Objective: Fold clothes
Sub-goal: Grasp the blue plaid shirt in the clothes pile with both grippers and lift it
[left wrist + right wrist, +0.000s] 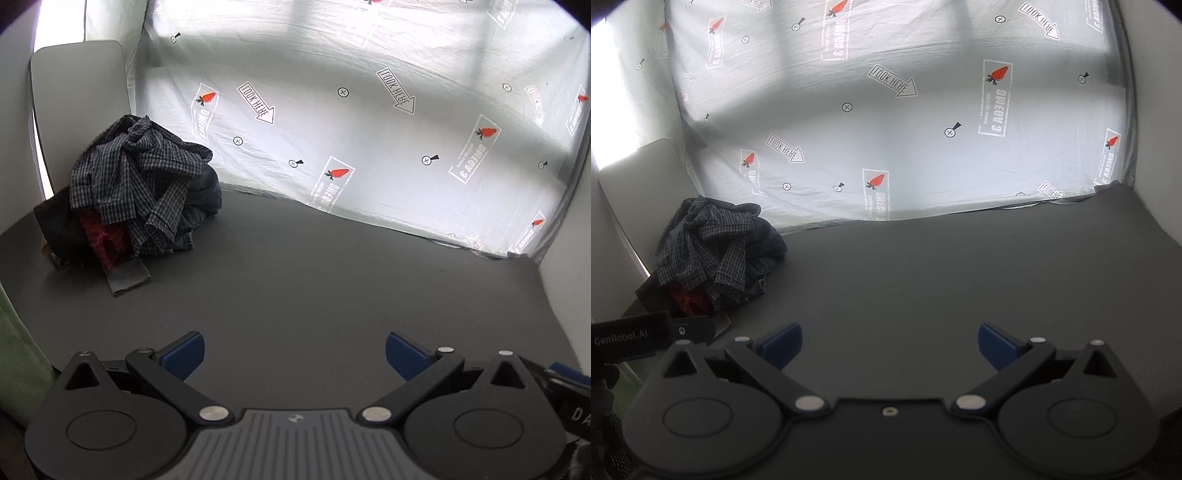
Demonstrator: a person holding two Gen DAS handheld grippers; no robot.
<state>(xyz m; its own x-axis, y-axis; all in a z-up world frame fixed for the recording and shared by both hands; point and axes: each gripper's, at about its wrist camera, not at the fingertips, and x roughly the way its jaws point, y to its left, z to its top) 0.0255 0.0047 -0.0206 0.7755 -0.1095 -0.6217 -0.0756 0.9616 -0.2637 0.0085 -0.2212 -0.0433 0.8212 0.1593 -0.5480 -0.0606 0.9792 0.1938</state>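
A heap of crumpled clothes (pixel 140 192) lies at the far left of the dark grey table (pixel 314 280). A dark checked shirt is on top, with a red checked garment (pixel 103 240) and dark fabric under it. The heap also shows in the right wrist view (pixel 716 251). My left gripper (pixel 294 354) is open and empty, low over the table's near side, well short of the heap. My right gripper (pixel 890 345) is open and empty too, to the right of the left one. The left gripper's body (pixel 646 338) shows at the left edge of the right wrist view.
A white sheet printed with carrots and arrows (pixel 369 122) hangs behind the table. A grey chair back (pixel 77 96) stands behind the heap. A white wall (pixel 569 280) borders the table on the right. Green fabric (pixel 14 350) shows at the left edge.
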